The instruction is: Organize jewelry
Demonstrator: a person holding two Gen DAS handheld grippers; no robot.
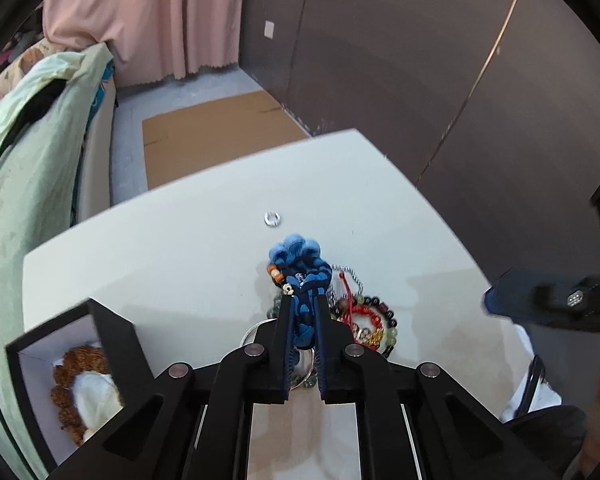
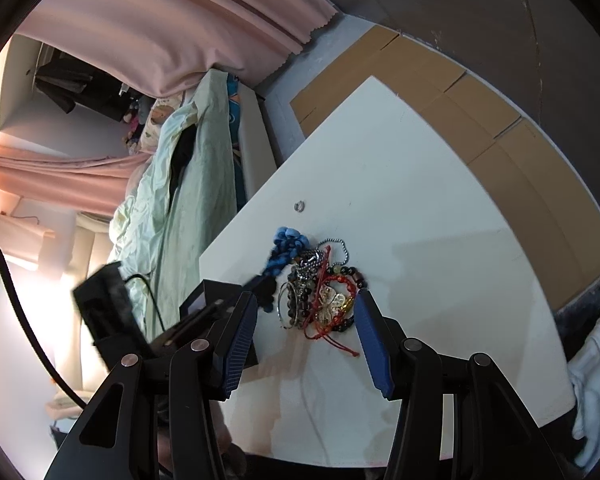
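My left gripper (image 1: 303,300) is shut on a blue braided bracelet (image 1: 300,264) with small orange and white beads, over the white table (image 1: 180,248). Under and right of it lies a jewelry pile (image 1: 364,316): red cord, dark and green bead bracelets, silver chain, silver bangles. An open black box (image 1: 112,332) at lower left holds a brown bead bracelet (image 1: 80,364) on white padding. A small silver ring (image 1: 272,218) lies farther off. My right gripper (image 2: 306,300) is open, its blue pads either side of the pile (image 2: 324,296). The blue bracelet (image 2: 288,248) and the ring (image 2: 299,205) show there too.
A bed with pale green bedding (image 1: 28,152) runs along the table's left side. Cardboard (image 1: 216,132) lies on the floor beyond the table. Pink curtain (image 1: 168,16) and dark wall panels (image 1: 420,60) stand behind. The black box (image 2: 204,300) sits at the table's left edge.
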